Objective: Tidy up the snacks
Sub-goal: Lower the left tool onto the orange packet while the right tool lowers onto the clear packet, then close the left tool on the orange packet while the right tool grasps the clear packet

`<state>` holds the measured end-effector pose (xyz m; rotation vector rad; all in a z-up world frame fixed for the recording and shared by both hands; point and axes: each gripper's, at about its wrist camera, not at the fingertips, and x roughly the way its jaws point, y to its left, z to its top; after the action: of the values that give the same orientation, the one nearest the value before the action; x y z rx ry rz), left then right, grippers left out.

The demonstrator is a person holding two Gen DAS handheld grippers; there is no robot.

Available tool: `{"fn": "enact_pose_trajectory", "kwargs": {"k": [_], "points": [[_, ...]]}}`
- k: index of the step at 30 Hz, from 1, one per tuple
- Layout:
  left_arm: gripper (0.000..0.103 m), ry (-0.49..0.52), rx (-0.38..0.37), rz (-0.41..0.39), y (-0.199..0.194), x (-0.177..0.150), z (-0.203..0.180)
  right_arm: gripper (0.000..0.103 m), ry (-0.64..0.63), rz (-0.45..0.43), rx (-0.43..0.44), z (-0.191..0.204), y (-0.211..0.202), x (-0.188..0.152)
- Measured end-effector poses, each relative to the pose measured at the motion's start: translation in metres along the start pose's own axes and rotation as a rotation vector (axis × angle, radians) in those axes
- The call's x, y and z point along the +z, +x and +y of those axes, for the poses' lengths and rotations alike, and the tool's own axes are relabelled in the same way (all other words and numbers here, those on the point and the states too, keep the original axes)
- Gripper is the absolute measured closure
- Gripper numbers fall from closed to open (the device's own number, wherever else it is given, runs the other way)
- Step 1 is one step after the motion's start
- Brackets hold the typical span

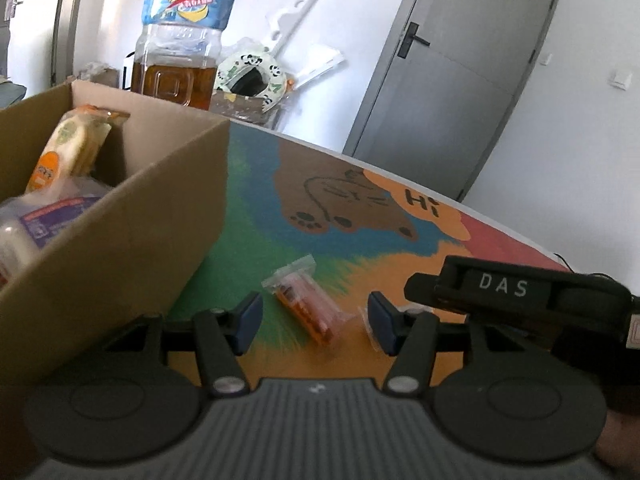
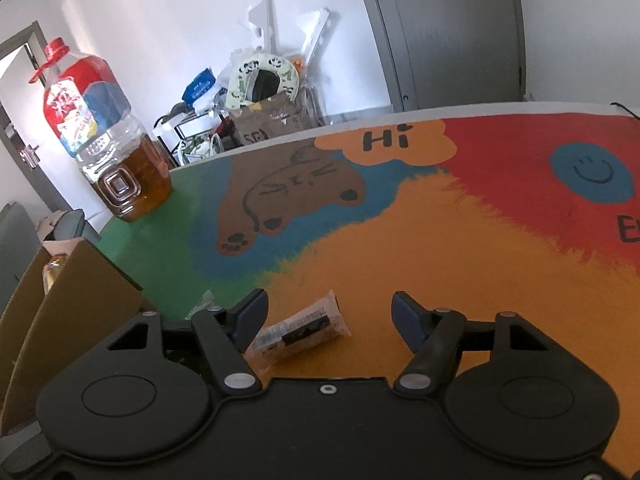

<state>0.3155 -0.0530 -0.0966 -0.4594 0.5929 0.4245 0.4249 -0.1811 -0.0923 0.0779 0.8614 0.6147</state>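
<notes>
My left gripper (image 1: 316, 322) hangs over the painted bench (image 1: 400, 356), jaws apart, gripping nothing. Between its blue pads (image 1: 248, 322) lies a small clear sachet with orange contents (image 1: 306, 306), flat on the bench where green paint meets orange, touching neither pad. A scrap of clear wrapper (image 1: 368, 326) shows just beside the right pad.

To the left stands an open brown cardboard box (image 1: 132, 224), its near wall close to the left finger. Inside I see a yellow-and-orange packaged snack (image 1: 68, 148) leaning against the far corner and a white pack with a purple label (image 1: 44, 220) nearer.

My right gripper (image 2: 328, 318) also stands open, empty. A clear-wrapped snack packet with a black-and-white label (image 2: 304, 332) lies on orange paint between its pads, nearer the left one; I cannot tell whether it touches.

A large plastic jug of amber liquid with a red cap (image 2: 108, 148) sits at the far left edge of the bench. From the left view, the other gripper's black body, marked "DAS" (image 1: 504, 286), is at right.
</notes>
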Motion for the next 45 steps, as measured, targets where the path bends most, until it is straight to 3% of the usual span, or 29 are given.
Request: {"fn": "enact_pose_trajectory", "kwargs": {"k": [6,9,13,14,16,20,29,36,41,45], "points": [[0.045,-0.027,0.024,0.018,0.016,0.001,0.003,0.046,-0.016,0.031,-0.025,0.001,0.013,0.003],[0.045,0.015,0.032,0.006,0.018,-0.002,-0.003,0.057,-0.031,0.033,-0.049,0.001,0.012,0.003],[0.046,0.054,0.016,0.001,0.016,-0.009,-0.008,0.062,-0.021,0.026,-0.038,-0.006,0.005,-0.003],[0.049,0.062,0.015,-0.001,0.015,-0.010,-0.009,0.062,-0.018,0.025,-0.036,-0.006,0.004,-0.003],[0.065,0.075,0.031,-0.002,0.014,-0.012,-0.009,0.062,-0.018,0.027,-0.023,-0.008,0.002,-0.005],[0.083,0.056,0.001,0.011,0.011,-0.013,-0.001,0.065,-0.013,0.029,-0.020,-0.009,-0.004,-0.010],[0.083,0.063,-0.124,0.061,-0.007,-0.024,0.007,0.072,-0.022,0.029,-0.029,-0.001,-0.023,-0.033],[0.083,0.083,-0.169,0.082,-0.020,-0.031,0.014,0.083,0.013,0.020,-0.054,-0.008,-0.041,-0.048],[0.084,0.085,-0.174,0.094,-0.027,-0.033,0.019,0.080,0.056,-0.030,-0.017,-0.005,-0.051,-0.047],[0.084,0.070,-0.164,0.088,-0.031,-0.033,0.025,0.068,0.006,-0.033,0.002,0.010,-0.051,-0.042]]}}
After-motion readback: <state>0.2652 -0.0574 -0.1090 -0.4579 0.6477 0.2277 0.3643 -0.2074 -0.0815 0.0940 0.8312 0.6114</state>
